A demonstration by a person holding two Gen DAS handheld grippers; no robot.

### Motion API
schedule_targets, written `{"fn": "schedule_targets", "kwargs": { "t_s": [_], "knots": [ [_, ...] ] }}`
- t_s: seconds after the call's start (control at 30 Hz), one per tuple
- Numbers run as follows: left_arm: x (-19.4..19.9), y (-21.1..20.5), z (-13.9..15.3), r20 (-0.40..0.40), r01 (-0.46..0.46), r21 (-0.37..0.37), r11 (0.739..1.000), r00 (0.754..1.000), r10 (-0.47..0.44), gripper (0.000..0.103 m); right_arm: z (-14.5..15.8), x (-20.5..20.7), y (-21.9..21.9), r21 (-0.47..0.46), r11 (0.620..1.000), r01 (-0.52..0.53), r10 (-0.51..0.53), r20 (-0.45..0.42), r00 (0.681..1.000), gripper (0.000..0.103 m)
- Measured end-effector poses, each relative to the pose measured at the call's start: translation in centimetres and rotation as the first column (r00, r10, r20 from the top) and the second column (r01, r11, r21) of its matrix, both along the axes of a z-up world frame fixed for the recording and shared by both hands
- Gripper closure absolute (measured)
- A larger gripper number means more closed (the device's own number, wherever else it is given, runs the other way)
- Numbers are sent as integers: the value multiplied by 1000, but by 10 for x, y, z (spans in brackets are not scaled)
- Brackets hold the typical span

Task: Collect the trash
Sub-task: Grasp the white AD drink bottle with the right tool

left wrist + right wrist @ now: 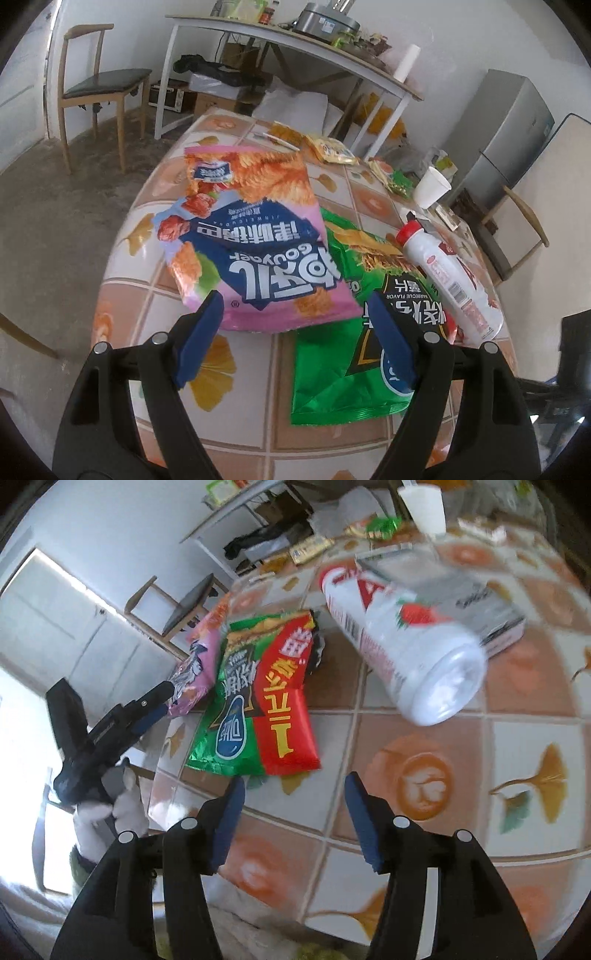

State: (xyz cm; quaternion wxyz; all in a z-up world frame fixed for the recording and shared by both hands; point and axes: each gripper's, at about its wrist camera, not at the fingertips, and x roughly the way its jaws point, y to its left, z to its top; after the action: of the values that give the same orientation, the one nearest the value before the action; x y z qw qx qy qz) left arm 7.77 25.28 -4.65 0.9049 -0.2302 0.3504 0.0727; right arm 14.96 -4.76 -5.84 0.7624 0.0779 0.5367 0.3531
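A pink snack bag lies on the tile-patterned table. Its near edge sits between the wide-apart fingers of my left gripper, which is open, and the pads do not press it. A green chip bag lies to its right, and a white bottle with a red cap lies on its side beyond that. In the right wrist view my right gripper is open over bare table, with nothing between its fingers. Ahead of it lie a red bag on the green bag and the bottle. The left gripper shows at the pink bag.
A white paper cup and several small wrappers sit at the table's far end, and a grey box lies behind the bottle. Beyond the table stand a wooden chair, a white desk and a fridge. A gloved hand holds the left gripper.
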Motion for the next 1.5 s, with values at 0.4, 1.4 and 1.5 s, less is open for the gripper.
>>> {"fn": "schedule_targets", "kwargs": {
  "t_s": [0.4,1.4,1.5],
  "knots": [
    [-24,-16,28,102,-8,55,998,995,3,27,50,80,-9,-143,989,38,-5,221,975,48],
    [-44,-50,38,127,94,40,995,987,-99,27,8,139,69,-385,912,-141,184,77,980,40],
    [-44,-50,38,126,97,40,994,987,-101,27,4,144,67,-377,916,-140,172,51,984,40]
  ]
}}
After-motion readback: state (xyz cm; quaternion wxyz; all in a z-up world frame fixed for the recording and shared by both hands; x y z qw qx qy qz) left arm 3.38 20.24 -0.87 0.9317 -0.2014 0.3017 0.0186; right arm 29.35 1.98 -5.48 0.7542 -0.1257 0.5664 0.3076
